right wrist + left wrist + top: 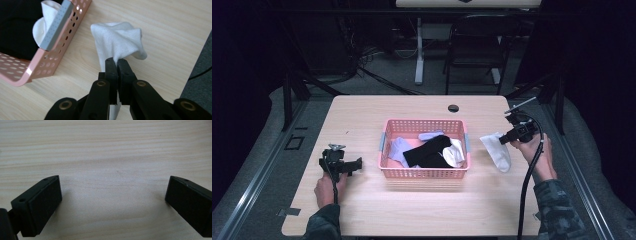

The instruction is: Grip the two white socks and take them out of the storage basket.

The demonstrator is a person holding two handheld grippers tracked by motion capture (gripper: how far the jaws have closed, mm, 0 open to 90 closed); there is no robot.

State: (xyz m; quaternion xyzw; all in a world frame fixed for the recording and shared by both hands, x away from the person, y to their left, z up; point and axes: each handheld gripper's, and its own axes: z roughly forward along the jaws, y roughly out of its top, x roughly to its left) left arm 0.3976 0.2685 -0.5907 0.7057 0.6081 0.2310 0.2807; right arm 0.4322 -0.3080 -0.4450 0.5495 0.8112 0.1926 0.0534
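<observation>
A pink basket (424, 173) stands mid-table with a black sock (428, 151), a white sock (456, 152) and pale lilac socks (399, 148) inside. To its right, my right gripper (503, 140) is shut on a white sock (497, 150) whose lower end reaches the table. In the right gripper view the jaws pinch that white sock (120, 41) at the right gripper (116, 60) tips, beside the basket corner (47, 62). My left gripper (346, 165) rests on the table left of the basket. Its black fingers (40, 205) stand wide apart over bare wood, left gripper (113, 200) open with nothing between.
The light wooden table (362, 210) has a dark cable hole (453, 108) at the back. A black chair (474, 45) and a white desk leg (419, 50) stand beyond the far edge. A cable (528, 185) trails from the right gripper.
</observation>
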